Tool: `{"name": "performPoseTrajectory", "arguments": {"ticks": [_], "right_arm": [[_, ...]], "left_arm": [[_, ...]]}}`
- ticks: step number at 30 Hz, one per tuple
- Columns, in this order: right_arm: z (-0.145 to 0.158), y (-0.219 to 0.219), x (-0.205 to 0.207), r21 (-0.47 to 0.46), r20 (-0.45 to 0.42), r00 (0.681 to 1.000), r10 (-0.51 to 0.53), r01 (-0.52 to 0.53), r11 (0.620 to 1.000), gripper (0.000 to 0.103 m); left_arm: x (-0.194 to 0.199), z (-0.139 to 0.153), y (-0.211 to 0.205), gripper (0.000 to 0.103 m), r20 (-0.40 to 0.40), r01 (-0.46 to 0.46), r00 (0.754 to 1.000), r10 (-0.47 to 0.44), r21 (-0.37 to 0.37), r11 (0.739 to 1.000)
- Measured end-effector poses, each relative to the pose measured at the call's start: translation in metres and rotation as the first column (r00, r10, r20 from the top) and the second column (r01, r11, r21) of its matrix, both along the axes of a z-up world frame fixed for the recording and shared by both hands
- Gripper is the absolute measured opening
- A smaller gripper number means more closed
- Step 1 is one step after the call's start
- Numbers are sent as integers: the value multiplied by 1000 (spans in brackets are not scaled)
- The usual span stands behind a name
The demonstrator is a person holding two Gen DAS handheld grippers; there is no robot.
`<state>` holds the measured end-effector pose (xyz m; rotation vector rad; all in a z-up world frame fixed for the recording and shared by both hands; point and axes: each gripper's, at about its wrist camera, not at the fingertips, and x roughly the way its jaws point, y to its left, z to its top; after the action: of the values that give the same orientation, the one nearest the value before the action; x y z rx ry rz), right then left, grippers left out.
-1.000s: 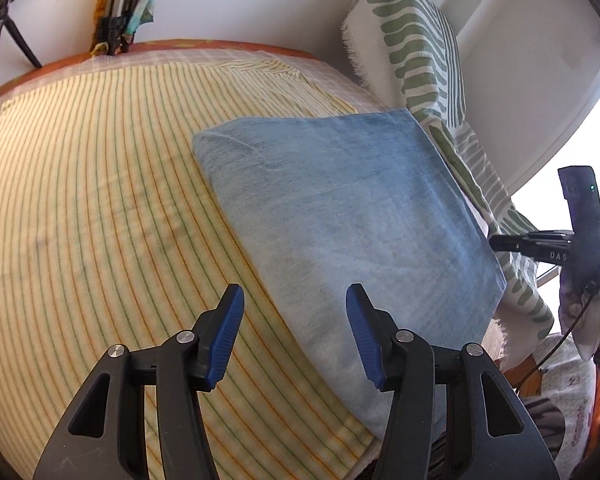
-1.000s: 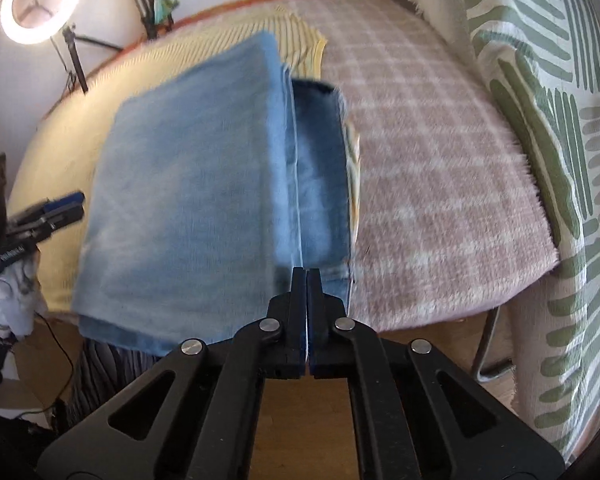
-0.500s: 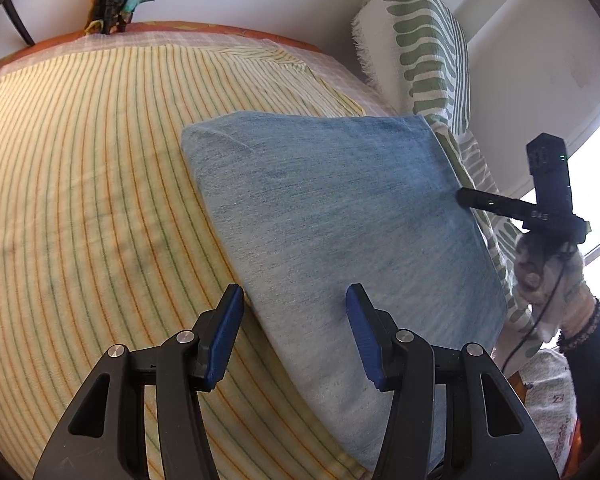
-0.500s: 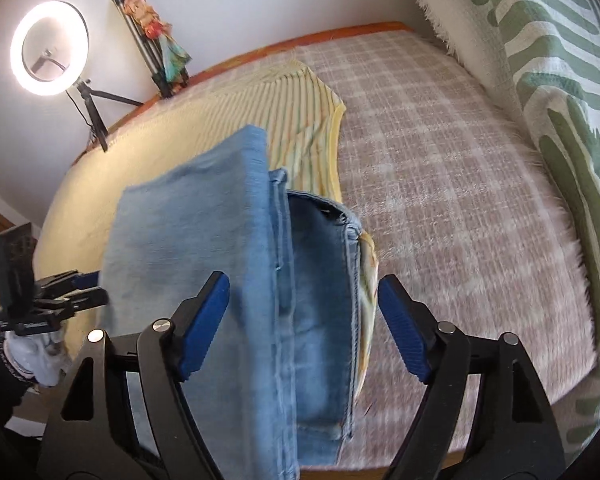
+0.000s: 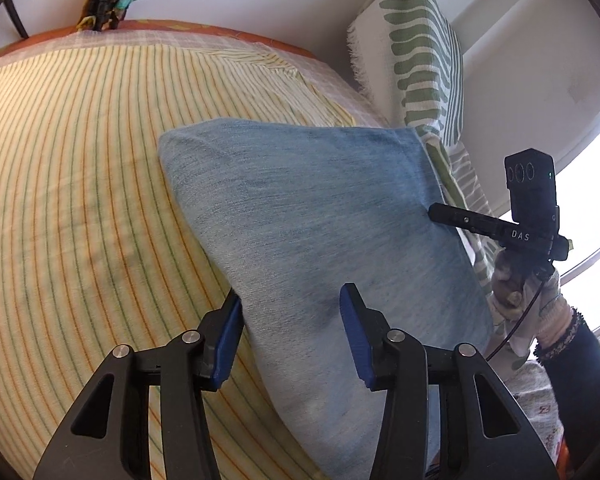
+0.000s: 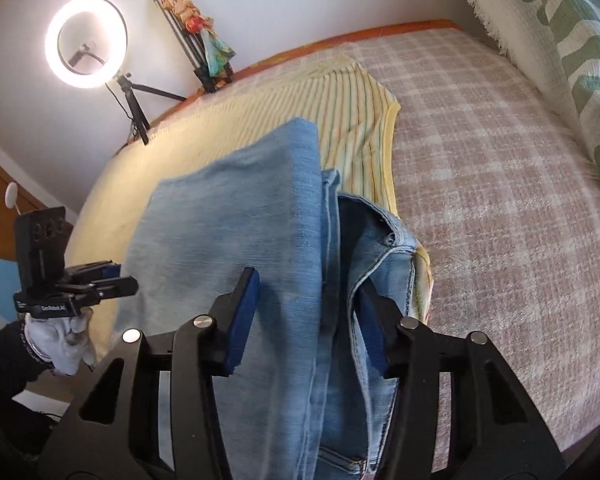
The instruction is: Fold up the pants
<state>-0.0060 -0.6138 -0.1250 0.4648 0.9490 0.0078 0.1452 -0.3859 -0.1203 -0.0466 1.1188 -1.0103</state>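
Observation:
The folded light-blue jeans [image 5: 320, 216] lie on the yellow striped sheet [image 5: 80, 184] near the bed's front edge. My left gripper [image 5: 290, 320] is open, its jaws straddling the jeans' near left edge. In the right wrist view the jeans [image 6: 236, 216] show their stacked folded layers and waistband [image 6: 392, 240]. My right gripper [image 6: 308, 300] is open, its jaws straddling the folded right edge over the waistband. Each gripper shows in the other's view, the right [image 5: 440, 212] at the jeans' right edge and the left [image 6: 116, 280] at their left edge.
A pink checked blanket [image 6: 500, 200] covers the bed to the right. A green-and-white patterned cloth [image 5: 420, 48] hangs at the far right. A lit ring light [image 6: 86, 42] on a tripod and a second tripod [image 6: 196, 52] stand by the wall beyond the bed.
My right gripper has opened and moved forward over the jeans' folded edge. My left gripper has moved forward so that its jaws straddle the near left edge.

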Motion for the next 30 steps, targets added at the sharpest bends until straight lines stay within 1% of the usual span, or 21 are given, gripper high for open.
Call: {"name": "performPoseTrajectory", "arguments": {"ticks": [1,2,3,4,5,6,7,8,9,10,11,12,16,18,23,30], "right_arm": [[-3,-2,1,14,-7,1000,-6,6,1000,54],[-7,-4,3,34,-19,1000,-19,20,999,64],[-10,-7,4,46,-25,999,-41,42,998,66],[-12,-8,4,62,-21,999,-44,45,997,66],[-14,-7,4,82,-15,999,-41,42,996,64],[-14,-6,4,89,-8,999,-33,33,996,51],[-13,-2,4,96,-1,1000,-16,16,995,43],[-10,3,4,70,-2,1000,-13,13,997,40],[-7,9,4,29,-6,1000,-11,11,1000,32],[-3,15,4,-18,-19,1000,-11,11,1000,29],[2,20,5,-53,-32,999,-19,17,998,23],[6,23,6,-74,-40,999,-25,22,997,19],[25,36,4,-144,-41,998,-45,39,989,15],[34,45,3,-179,-39,998,-47,39,983,14],[63,64,-7,-248,-11,999,-45,40,968,13],[116,90,-27,-285,66,997,-46,63,956,13]], "left_arm": [[1,-3,0,48,0,-6,1000,6,7,1000],[4,-5,-1,49,-11,-9,1000,10,7,1000],[6,-7,-1,50,-21,-16,1000,16,-1,1000],[7,-7,-2,50,-27,-24,999,24,-7,1000],[8,-7,-2,50,-32,-29,999,29,-10,1000],[8,-8,-2,49,-37,-33,999,33,-15,999],[7,-8,-3,49,-37,-42,998,41,-15,999],[6,-7,-3,47,-31,-47,998,46,-15,999],[4,-6,-3,39,-21,-49,999,48,-16,999],[2,-4,-3,31,-5,-50,999,50,-19,999],[0,-1,-4,29,15,-45,999,45,-18,999],[-2,2,-6,24,36,-40,999,41,-14,999],[-9,15,-10,16,112,-24,993,24,-6,1000],[-10,21,-8,14,126,-14,992,17,-20,1000],[-17,41,-2,12,162,2,987,10,-72,997],[-32,75,0,11,229,54,973,-19,-146,988]]}}
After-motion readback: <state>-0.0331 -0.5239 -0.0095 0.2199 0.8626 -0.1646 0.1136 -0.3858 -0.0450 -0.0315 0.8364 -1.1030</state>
